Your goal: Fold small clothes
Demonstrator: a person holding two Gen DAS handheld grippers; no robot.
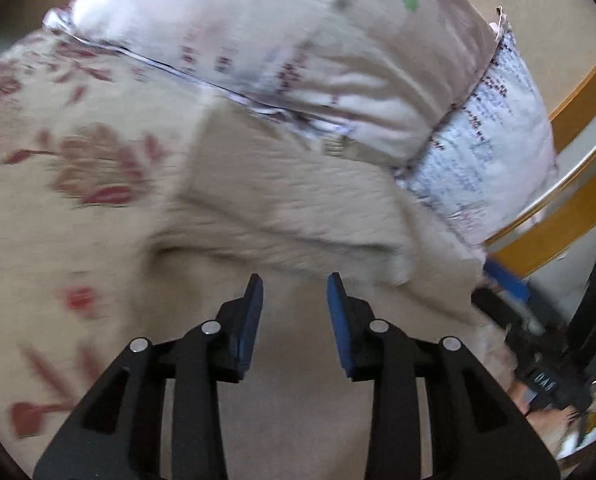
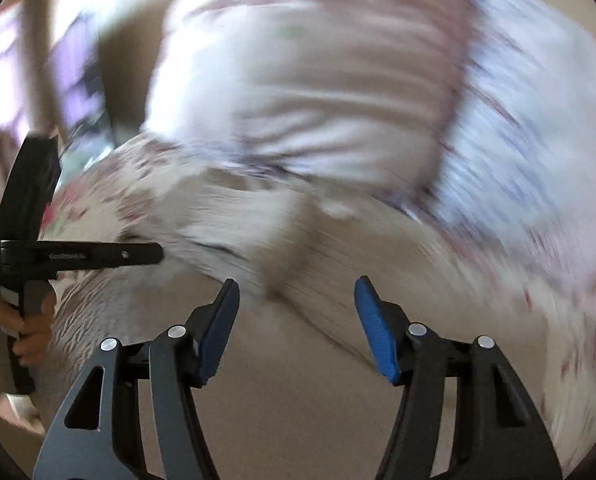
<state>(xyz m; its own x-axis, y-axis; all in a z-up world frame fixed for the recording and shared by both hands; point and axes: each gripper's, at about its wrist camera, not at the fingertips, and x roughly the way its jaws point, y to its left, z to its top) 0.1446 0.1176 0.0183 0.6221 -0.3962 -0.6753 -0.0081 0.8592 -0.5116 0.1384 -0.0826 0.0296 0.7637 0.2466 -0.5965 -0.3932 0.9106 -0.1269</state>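
Hovering empty, the left gripper [image 1: 295, 280] and right gripper [image 2: 296, 286] both have fingers spread, pinching nothing. Just above them at frame centre lies the beige ribbed garment [image 1: 282, 208], crumpled on a floral bedcover [image 1: 58, 168]; I'd say a fold is between grasps, needing a fresh edge.

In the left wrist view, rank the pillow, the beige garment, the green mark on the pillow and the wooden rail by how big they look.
1. Pillow, largest.
2. Beige garment, though it lies nearer the camera, so this is unsure.
3. Wooden rail, only partly in view.
4. Green mark, smallest.
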